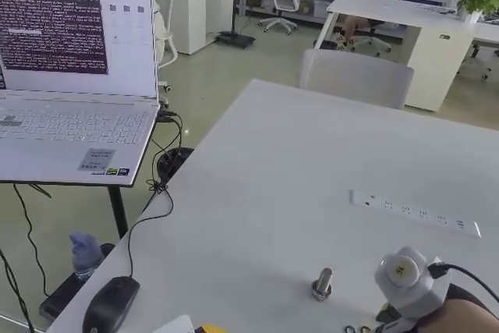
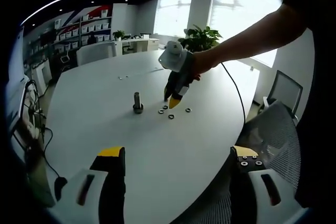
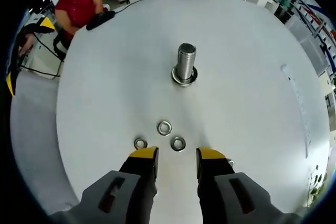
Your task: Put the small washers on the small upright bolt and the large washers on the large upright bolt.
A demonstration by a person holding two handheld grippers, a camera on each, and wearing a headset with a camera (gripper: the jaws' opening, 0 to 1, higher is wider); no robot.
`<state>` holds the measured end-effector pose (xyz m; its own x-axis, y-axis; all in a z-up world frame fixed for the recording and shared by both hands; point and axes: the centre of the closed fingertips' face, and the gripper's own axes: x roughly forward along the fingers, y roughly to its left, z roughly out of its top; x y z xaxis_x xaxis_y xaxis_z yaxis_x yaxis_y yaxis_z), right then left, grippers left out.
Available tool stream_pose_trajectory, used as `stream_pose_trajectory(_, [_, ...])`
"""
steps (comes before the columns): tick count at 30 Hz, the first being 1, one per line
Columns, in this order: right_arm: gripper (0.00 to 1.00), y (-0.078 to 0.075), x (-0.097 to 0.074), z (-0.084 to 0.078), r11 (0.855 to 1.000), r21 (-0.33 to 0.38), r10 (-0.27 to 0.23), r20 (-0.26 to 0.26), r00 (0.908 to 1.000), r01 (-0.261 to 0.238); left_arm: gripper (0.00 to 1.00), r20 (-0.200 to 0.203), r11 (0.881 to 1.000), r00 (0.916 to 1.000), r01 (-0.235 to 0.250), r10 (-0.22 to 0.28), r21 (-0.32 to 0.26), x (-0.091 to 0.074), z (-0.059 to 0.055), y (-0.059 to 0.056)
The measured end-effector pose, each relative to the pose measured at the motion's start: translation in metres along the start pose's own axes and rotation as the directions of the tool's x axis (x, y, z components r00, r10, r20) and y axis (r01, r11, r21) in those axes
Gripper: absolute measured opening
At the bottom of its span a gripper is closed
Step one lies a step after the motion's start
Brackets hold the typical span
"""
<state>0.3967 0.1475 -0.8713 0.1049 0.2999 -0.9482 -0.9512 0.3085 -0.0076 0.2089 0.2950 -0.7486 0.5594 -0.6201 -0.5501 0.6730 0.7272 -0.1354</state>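
Hanging low over the white table (image 3: 105,77), the right hand-held gripper (image 3: 177,157) points its yellow-tipped jaws downward, a little apart with nothing between them. Just ahead of the tips, three washers (image 3: 164,127) lie flat in a loose cluster, and a fourth peeks out beside one tip. Beyond them a threaded upright bolt (image 3: 185,66) stands on the table, with a wider ring at its foot. The left hand-held gripper (image 2: 177,156) hovers at the table's edge, well apart from the bolt, its jaws spread wide and empty. In the head view an open laptop (image 1: 74,91) sits off to the left on its own stand, and a power strip (image 1: 413,212) lies further along the table.
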Motion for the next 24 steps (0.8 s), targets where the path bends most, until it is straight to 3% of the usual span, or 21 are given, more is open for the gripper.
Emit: stream_pose_trajectory(24, [0.23, -0.001, 0.010, 0.004, 0.998, -0.056, -0.002, -0.048, 0.9989, 0.000, 0.81, -0.003, 1.000, 1.0000, -0.004, 0.004, -0.019, -0.001, -0.006, 0.001])
